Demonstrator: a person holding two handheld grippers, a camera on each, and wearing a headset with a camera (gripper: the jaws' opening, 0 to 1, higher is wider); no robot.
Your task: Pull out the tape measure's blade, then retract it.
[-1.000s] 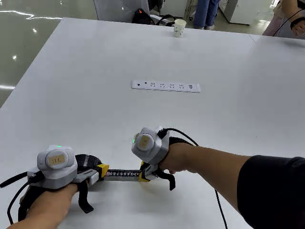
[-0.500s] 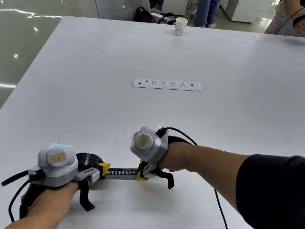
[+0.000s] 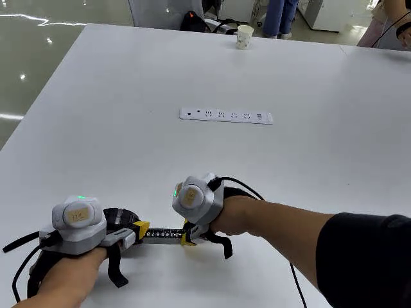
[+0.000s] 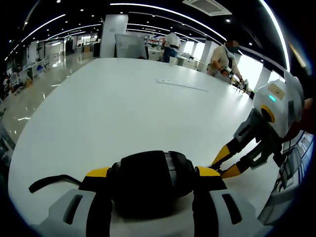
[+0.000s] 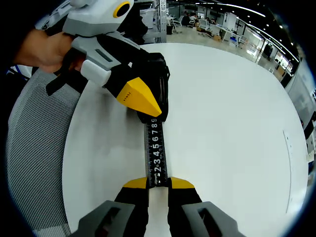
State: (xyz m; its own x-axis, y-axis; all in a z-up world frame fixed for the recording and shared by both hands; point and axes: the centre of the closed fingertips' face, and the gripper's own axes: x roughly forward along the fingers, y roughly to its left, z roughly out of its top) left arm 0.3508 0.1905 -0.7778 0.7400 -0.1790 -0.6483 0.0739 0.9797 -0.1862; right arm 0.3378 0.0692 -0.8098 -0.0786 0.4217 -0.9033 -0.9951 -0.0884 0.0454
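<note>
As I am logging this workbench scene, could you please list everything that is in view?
large white table: one, white, under everything.
round black tape measure case: one, black, near edge of the table, between the left jaws.
dark numbered tape blade: one, dark with white numerals, drawn from the case to the right jaws.
flat white power strip: one, white, mid-table.
white paper cup: one, white, far edge.
grey mesh chair: one, grey, beside the table.
people: at least two, beyond the far edge.
left gripper: one, grey with yellow tips, shut on the case.
right gripper: one, same colours, shut on the blade.
black sleeve: one, black, right arm.
</note>
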